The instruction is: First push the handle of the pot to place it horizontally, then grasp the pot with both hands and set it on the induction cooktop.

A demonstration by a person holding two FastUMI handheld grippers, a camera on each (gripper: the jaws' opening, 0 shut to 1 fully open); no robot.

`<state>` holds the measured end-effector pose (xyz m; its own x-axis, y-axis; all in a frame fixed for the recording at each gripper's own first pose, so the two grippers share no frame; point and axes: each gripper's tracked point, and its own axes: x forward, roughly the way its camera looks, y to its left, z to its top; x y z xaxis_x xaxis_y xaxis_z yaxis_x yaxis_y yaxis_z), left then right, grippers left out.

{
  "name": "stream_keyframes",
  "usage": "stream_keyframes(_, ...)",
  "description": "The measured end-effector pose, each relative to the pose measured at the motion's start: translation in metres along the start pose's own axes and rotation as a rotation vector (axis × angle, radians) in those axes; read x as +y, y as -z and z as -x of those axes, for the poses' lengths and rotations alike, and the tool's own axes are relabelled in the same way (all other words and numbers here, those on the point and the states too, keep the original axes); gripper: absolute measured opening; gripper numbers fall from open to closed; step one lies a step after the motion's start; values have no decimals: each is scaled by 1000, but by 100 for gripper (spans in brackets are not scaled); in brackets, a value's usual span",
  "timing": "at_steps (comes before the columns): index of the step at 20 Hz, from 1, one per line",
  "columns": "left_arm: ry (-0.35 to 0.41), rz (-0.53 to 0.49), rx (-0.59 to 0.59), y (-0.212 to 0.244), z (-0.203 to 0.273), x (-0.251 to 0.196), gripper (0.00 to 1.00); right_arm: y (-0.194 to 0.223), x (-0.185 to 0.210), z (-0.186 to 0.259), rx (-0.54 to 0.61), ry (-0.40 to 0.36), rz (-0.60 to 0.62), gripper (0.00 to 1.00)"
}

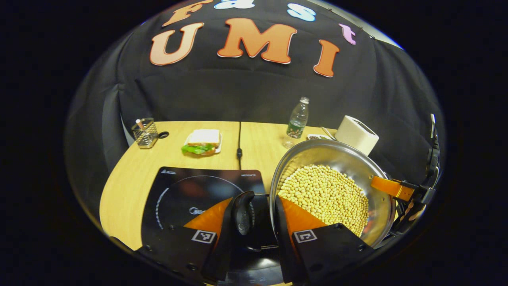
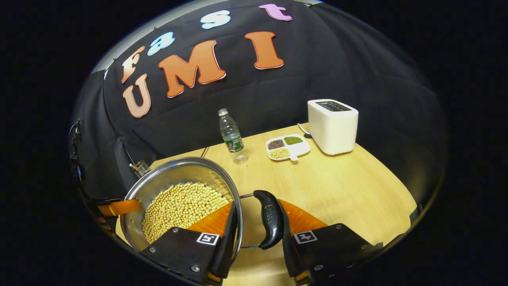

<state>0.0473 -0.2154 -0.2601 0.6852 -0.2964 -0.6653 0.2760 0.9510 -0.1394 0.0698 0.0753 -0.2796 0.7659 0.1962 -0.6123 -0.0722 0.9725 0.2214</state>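
1. Between the fingers of our left gripper (image 1: 254, 222) we see one black side handle (image 1: 243, 212) of the steel pot (image 1: 341, 159); the fingers sit close on either side of it, but we cannot tell whether both press on it.
2. Just right of that gripper, the pot bowl holds soybeans (image 1: 325, 194), and at its far rim the other gripper's finger shows.
3. Ahead and left of the left gripper lies the black induction cooktop (image 1: 186, 190) on the bench (image 1: 131, 182); the pot's left edge overlaps the cooktop's right side.
4. Farther ahead stand a sandwich plate (image 1: 202, 143), a wire holder (image 1: 145, 133) and a water bottle (image 1: 297, 119).
5. Between the fingers of our right gripper (image 2: 260, 226) sits the pot's other black handle (image 2: 269, 218), straddled narrowly; contact is unclear.
6. Ahead and right of it stand a white toaster (image 2: 332, 126) and a divided dish (image 2: 287, 147).
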Motion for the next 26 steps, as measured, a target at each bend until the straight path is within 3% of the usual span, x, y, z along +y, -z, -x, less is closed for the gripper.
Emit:
stream_keyframes(6,-62,44,17,4,24,80,55,15,81,-13,43,-83,25,54)
stream_keyframes(7,-71,49,21,5,23,92,56,18,93,-16,51,-93,29,49)
stream_keyframes(8,-80,51,27,7,24,105,57,22,104,-19,59,-103,36,54)
stream_keyframes(14,-129,114,59,16,26,171,56,43,163,-43,103,-149,64,54)
stream_keyframes(19,-155,105,70,20,20,209,56,57,191,-60,138,-174,68,54)
stream_keyframes(26,-130,79,76,20,23,210,57,60,199,-71,137,-158,73,54)
